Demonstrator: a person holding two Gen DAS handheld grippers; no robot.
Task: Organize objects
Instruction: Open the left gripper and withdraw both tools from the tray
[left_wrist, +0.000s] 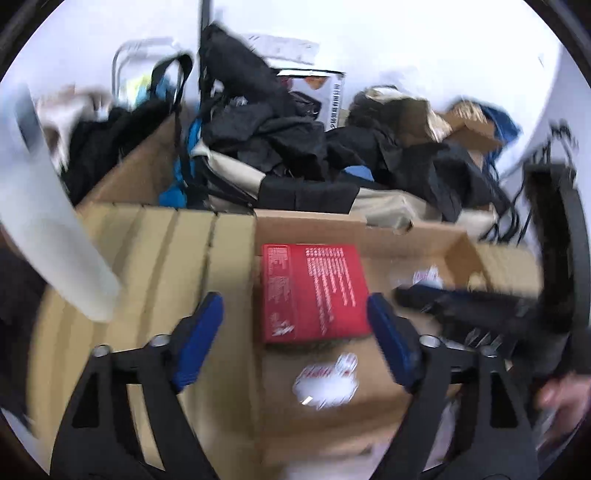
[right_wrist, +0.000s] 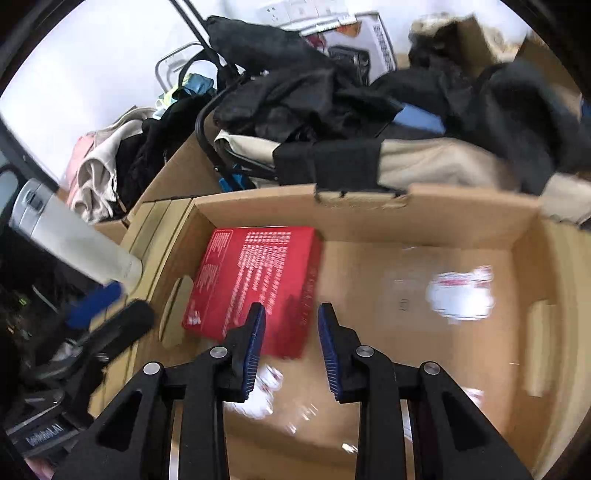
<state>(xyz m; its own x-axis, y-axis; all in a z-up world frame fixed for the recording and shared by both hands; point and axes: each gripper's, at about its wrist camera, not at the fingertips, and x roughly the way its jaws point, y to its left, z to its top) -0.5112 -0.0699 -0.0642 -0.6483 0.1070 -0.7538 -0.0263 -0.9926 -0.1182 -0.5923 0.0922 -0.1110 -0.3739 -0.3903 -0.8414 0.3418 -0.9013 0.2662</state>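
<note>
Both tongs hang over an open brown cardboard box (right_wrist: 424, 221): left tongs (left_wrist: 295, 328) spread wide and empty, right tongs (right_wrist: 291, 334) narrowly apart, also empty. Flat red printed box (right_wrist: 255, 284) lies on the carton floor, just beyond both. Only the right view shows a white cylindrical flask (right_wrist: 74, 236) whole, at left.

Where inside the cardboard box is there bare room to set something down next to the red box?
The cardboard box floor is bare to the right of the red box, out to the right wall, apart from a white sticker. The near floor carries blurred white scraps. Behind the back wall it is crowded: dark clothes piled high.
</note>
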